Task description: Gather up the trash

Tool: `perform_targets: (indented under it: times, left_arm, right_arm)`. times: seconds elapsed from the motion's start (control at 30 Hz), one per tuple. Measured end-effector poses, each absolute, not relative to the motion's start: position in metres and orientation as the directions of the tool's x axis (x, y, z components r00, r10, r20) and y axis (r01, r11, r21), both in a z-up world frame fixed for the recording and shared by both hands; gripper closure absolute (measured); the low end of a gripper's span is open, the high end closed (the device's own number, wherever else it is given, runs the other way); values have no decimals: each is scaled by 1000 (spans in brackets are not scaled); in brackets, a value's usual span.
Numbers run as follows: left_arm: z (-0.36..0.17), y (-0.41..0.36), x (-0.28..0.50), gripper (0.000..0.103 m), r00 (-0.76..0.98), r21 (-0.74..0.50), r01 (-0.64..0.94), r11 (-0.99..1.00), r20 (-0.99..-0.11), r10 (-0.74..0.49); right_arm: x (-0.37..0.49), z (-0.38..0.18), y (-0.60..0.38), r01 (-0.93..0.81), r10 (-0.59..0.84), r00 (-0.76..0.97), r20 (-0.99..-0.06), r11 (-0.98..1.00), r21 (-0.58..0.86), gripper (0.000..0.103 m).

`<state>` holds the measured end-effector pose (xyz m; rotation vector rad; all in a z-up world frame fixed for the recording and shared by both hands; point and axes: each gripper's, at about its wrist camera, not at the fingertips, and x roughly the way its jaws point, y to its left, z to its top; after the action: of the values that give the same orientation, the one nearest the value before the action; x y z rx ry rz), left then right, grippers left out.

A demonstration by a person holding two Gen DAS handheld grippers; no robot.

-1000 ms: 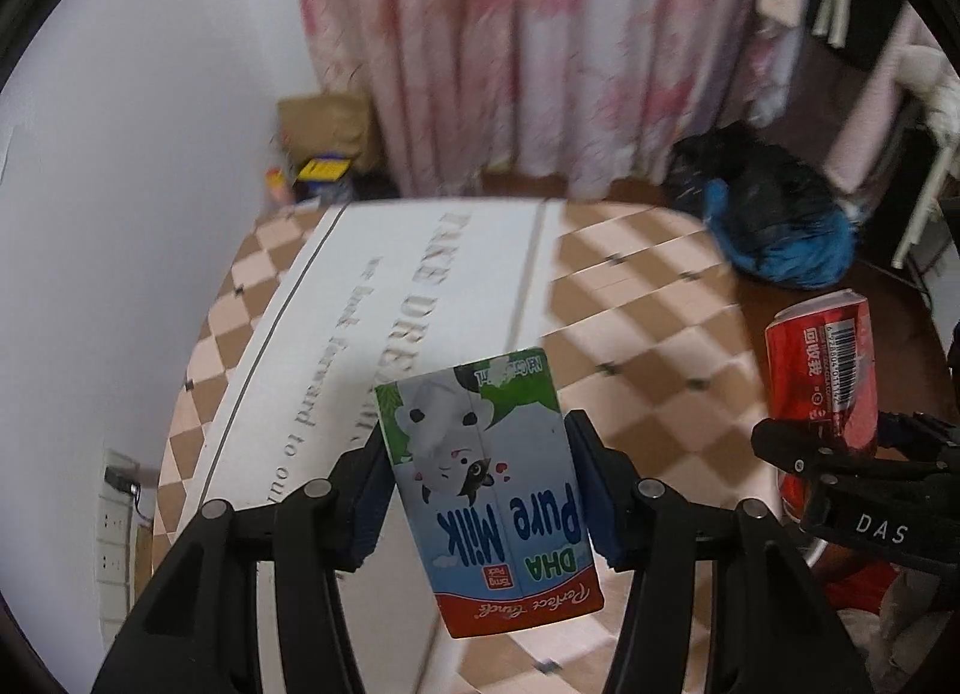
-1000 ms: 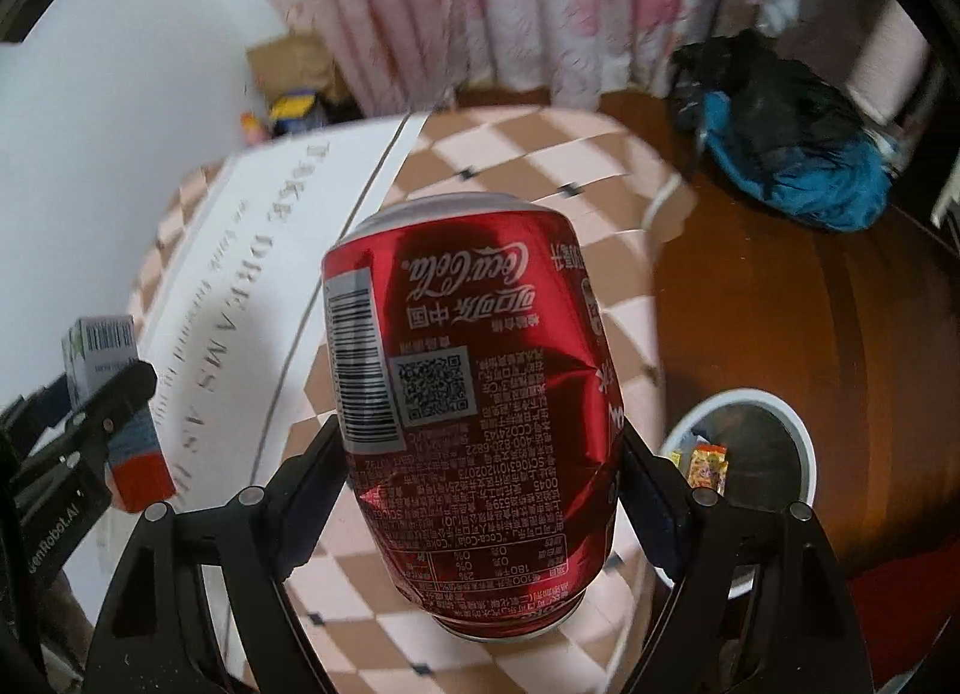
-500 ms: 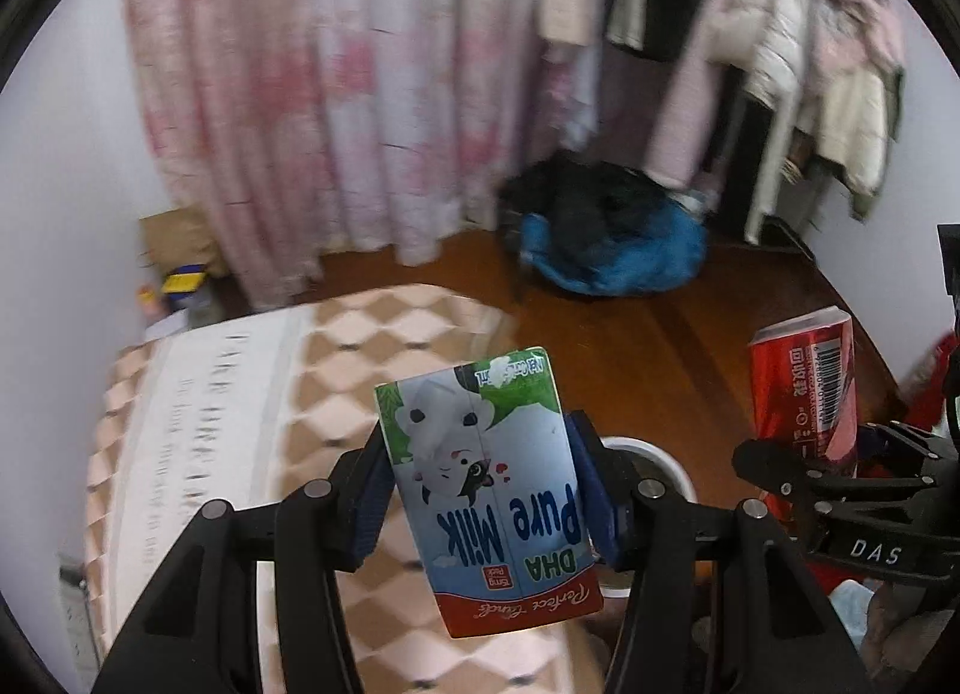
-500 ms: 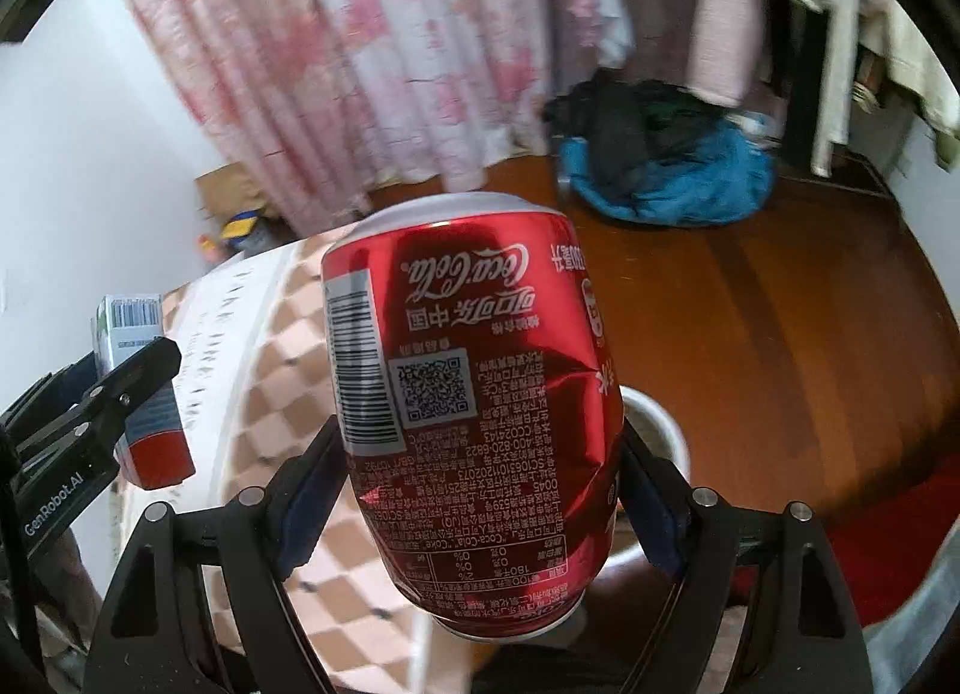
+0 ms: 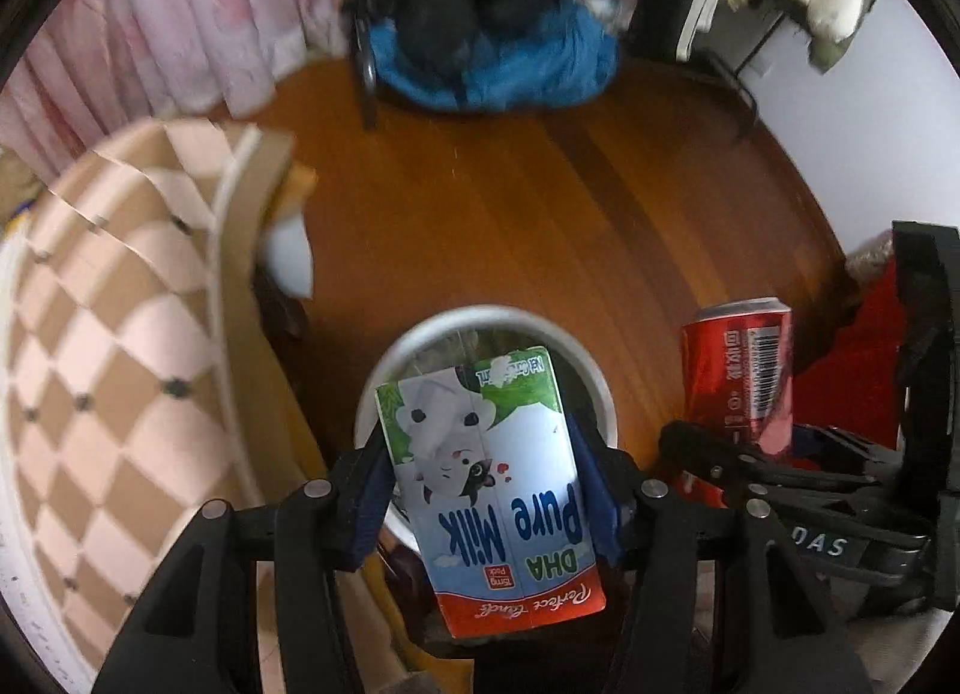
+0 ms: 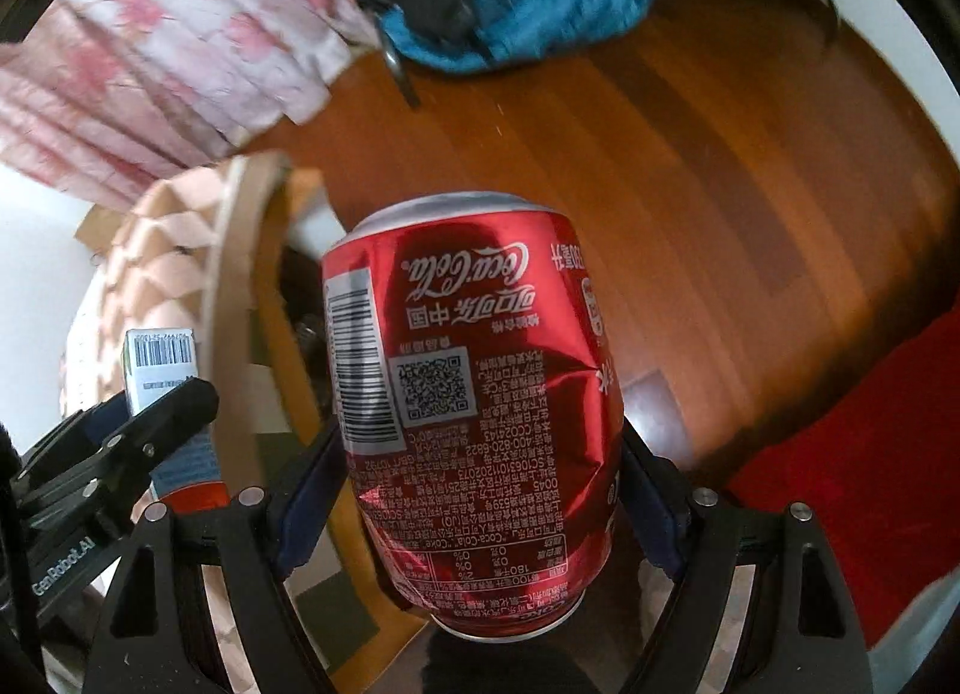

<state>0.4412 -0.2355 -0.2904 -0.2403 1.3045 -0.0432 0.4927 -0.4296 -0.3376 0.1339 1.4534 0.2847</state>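
My left gripper (image 5: pixel 489 478) is shut on a small milk carton (image 5: pixel 489 484), white, blue and green, held upside down above a white round trash bin (image 5: pixel 384 370) on the floor. My right gripper (image 6: pixel 474 454) is shut on a dented red Coca-Cola can (image 6: pixel 474 394), held upside down. The can also shows at the right of the left wrist view (image 5: pixel 741 370), and the carton at the left of the right wrist view (image 6: pixel 162 370). The bin does not show in the right wrist view.
A table with a brown and cream checked cloth (image 5: pixel 108 334) stands on the left, its edge (image 5: pixel 234 274) beside the bin. A blue and black heap of clothes (image 5: pixel 492 51) lies on the wooden floor (image 5: pixel 570 214) by pink curtains (image 5: pixel 180 33). A red cloth (image 6: pixel 870 454) lies right.
Both grippers have swung away from the table and tipped down toward the floor. The trash bin now sits right under the milk carton. Both still hold their items.
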Motion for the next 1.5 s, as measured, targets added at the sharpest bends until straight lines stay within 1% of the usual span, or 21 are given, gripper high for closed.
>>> perform_targets:
  times: [0.03,0.07,0.1,0.13,0.17,0.2,0.23,0.27,0.3,0.4,0.47,0.53,0.63,0.83,1.03,1.2,1.4,1.5]
  left_arm:
    - [-298,-235,444,51,250,-193,-117,974,-955,-160]
    - [-303,-234,447,47,235,-190,-124,974,-959,-157]
    - [-304,-233,450,36,224,-185,-132,974,-963,-152]
    - [-306,-232,451,28,219,-174,-144,974,-966,-140]
    - [-307,-230,450,11,220,-163,-153,975,-967,-127]
    - [-308,-228,450,4,219,-154,-157,976,-969,-117]
    - [-308,-227,447,4,215,-134,-166,977,-972,-97]
    - [-307,-226,445,4,214,-120,-172,978,-973,-82]
    - [-307,-224,442,4,216,-111,-177,978,-974,-72]
    - [-299,-221,432,4,230,-82,-185,979,-972,-37]
    - [-293,-220,423,4,258,-74,-186,980,-966,-24]
    - [-285,-218,415,4,282,-41,-186,982,-959,13]
    - [-271,-217,395,4,305,-9,-195,981,-951,52]
    - [-245,-212,360,4,343,-31,-216,976,-938,46]
    - [-207,-211,328,4,391,-52,-212,976,-920,36]
    - [-168,-214,302,4,443,-74,-192,979,-896,19]
    - [-114,-211,266,4,497,-140,-139,980,-866,-53]
    - [-91,-211,252,4,523,-148,-119,982,-850,-65]
  right_arm:
    - [497,-348,-431,-100,267,79,-960,961,259,18]
    - [502,-361,-434,-89,270,68,-960,961,264,18]
    - [504,-369,-434,-83,270,55,-961,961,265,18]
    - [506,-377,-435,-74,267,43,-963,962,264,17]
    - [508,-386,-435,-62,271,28,-962,961,269,17]
    - [509,-393,-435,-57,284,8,-959,958,283,17]
    - [507,-400,-435,-54,287,-11,-958,956,287,16]
    - [505,-406,-434,-45,286,-27,-958,957,287,6]
    - [504,-409,-433,-42,285,-34,-958,957,286,0]
    - [496,-411,-433,-44,265,-38,-964,963,266,0]
    - [491,-404,-431,-49,251,-33,-968,966,252,0]
    - [484,-394,-432,-51,235,-24,-972,970,236,0]
    - [468,-369,-434,-82,178,11,-984,981,177,0]
    - [426,-317,-438,-126,132,74,-989,985,122,0]
    - [389,-268,-434,-147,161,124,-979,979,143,0]
    - [361,-211,-432,-167,216,187,-958,968,186,0]
    - [324,-140,-432,-207,288,246,-925,948,240,0]
    - [306,-112,-432,-236,325,261,-909,935,266,0]
